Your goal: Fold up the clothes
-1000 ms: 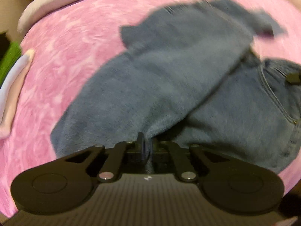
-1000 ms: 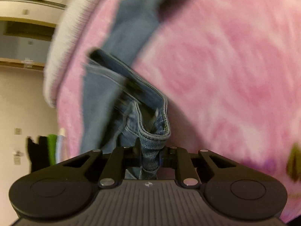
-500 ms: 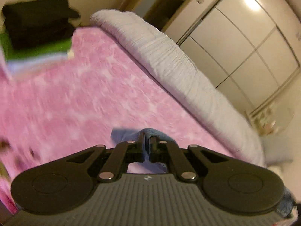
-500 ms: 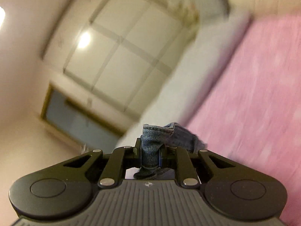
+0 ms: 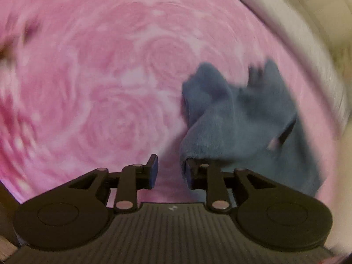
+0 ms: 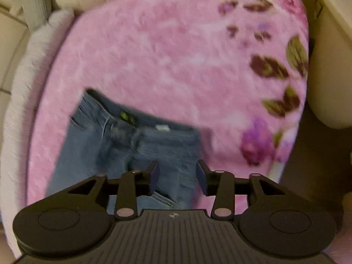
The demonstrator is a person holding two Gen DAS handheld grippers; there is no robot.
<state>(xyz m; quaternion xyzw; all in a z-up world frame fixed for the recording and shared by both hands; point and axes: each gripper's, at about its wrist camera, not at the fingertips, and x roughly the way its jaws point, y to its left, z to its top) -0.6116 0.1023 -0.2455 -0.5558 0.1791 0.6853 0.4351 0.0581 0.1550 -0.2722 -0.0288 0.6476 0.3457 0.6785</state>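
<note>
One unreadable white label (image 6: 162, 128) sits inside the jeans (image 6: 123, 145) waistband.

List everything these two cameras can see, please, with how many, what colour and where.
jeans: one pair, blue denim, lying on the blanket; waistband end in the right wrist view, a rumpled leg end in the left wrist view.
blanket: one, pink with a flower and leaf print along one edge, spread under the jeans.
bedding: pale grey-white, along the blanket's border.
left gripper: one, black, jaws open, the denim leg end resting against one finger.
right gripper: one, black, jaws open, above the jeans, holding nothing.
</note>
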